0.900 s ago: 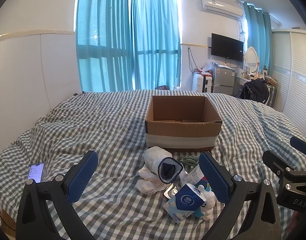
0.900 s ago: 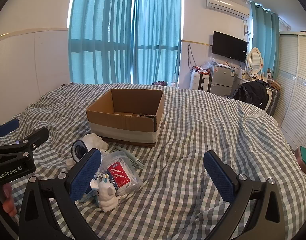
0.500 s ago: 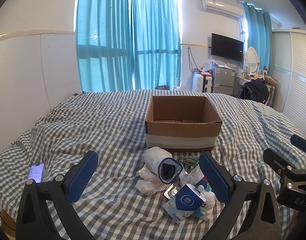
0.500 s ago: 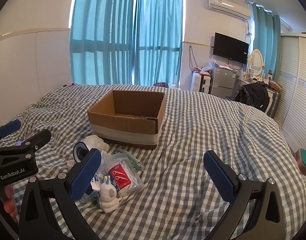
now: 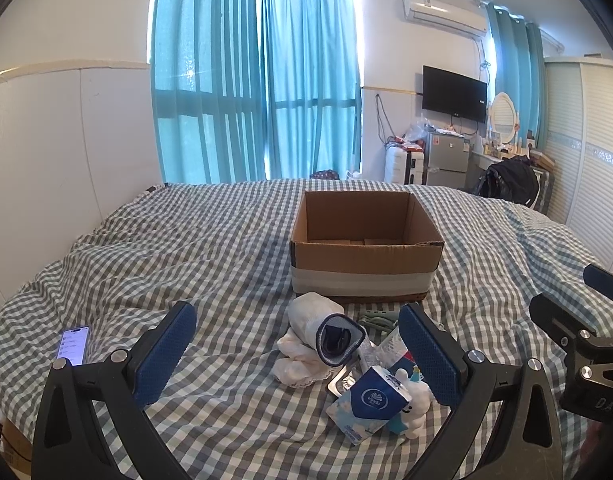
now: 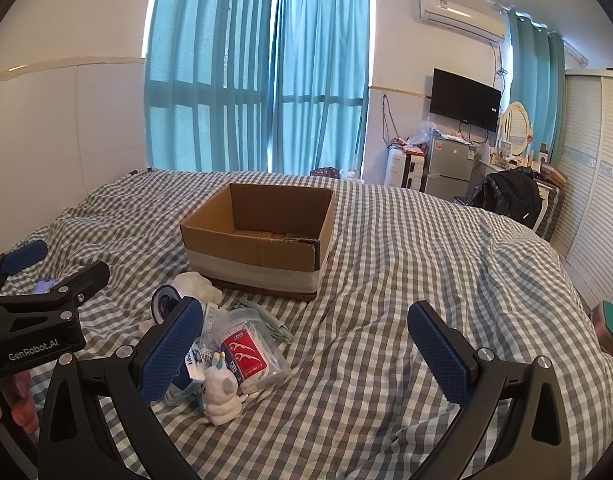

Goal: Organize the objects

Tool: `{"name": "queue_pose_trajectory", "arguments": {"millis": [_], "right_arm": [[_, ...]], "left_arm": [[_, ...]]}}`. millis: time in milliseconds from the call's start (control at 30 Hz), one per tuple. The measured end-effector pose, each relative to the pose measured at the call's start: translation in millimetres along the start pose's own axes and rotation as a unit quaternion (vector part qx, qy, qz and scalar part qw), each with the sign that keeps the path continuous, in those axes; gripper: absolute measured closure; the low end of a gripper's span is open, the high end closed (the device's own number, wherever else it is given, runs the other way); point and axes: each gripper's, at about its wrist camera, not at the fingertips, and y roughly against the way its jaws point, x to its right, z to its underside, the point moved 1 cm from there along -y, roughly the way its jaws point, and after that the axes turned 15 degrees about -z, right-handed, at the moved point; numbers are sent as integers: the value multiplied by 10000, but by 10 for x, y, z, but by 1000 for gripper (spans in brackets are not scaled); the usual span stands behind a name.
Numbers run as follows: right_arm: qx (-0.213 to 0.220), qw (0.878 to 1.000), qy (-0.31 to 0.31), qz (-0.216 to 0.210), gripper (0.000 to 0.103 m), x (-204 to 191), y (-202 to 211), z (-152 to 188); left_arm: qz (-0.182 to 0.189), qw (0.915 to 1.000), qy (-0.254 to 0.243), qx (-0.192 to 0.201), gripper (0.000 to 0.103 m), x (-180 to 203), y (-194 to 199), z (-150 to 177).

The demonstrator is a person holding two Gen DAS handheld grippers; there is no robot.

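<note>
An open cardboard box (image 5: pixel 366 256) (image 6: pixel 262 248) stands on the checked bed, seemingly empty. In front of it lies a small pile: a rolled white sock with a blue cuff (image 5: pixel 326 328), a blue tissue pack (image 5: pixel 370 400), a white unicorn toy (image 6: pixel 222 392), a clear tub with a red label (image 6: pixel 246 352) and a pale green item (image 6: pixel 266 320). My left gripper (image 5: pixel 298 356) is open and empty just short of the pile. My right gripper (image 6: pixel 310 356) is open and empty, to the right of the pile.
A phone (image 5: pixel 72 346) lies on the bed at the left. A wall and headboard panel run along the left. Curtains, a TV, a small fridge, a black bag and a wardrobe stand beyond the bed.
The right gripper has drifted slightly; the box and pile sit a little further right in its view. The left gripper has barely moved.
</note>
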Motion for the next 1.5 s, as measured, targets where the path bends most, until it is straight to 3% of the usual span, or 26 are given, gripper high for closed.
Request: {"name": "queue_pose_trajectory", "arguments": {"millis": [267, 467, 800, 1100, 1200, 1267, 1500], "right_arm": [[78, 9999, 86, -71, 0, -76, 117, -24], [-45, 9998, 145, -140, 0, -126, 107, 42], [-1015, 9934, 234, -477, 1, -225, -441, 543], [-1862, 9749, -240, -1197, 26, -169, -1098, 982], [-2008, 9670, -466, -1495, 40, -142, -1310, 1039], [-2079, 9600, -591, -1782, 57, -137, -1372, 1063], [-1714, 9717, -230, -1608, 58, -29, -1078, 899]], "left_arm": [[-39, 10000, -58, 11, 0, -20, 48, 26], [-41, 9997, -120, -187, 0, -63, 8, 116], [-247, 9943, -475, -918, 0, -16, -359, 538], [-278, 9870, -717, -1408, 0, 20, -695, 857], [-238, 9855, -769, -1492, 0, 39, -751, 904], [-157, 9845, -787, -1560, 0, 53, -785, 934], [164, 9838, -1090, -1411, 0, 256, -685, 943]]}}
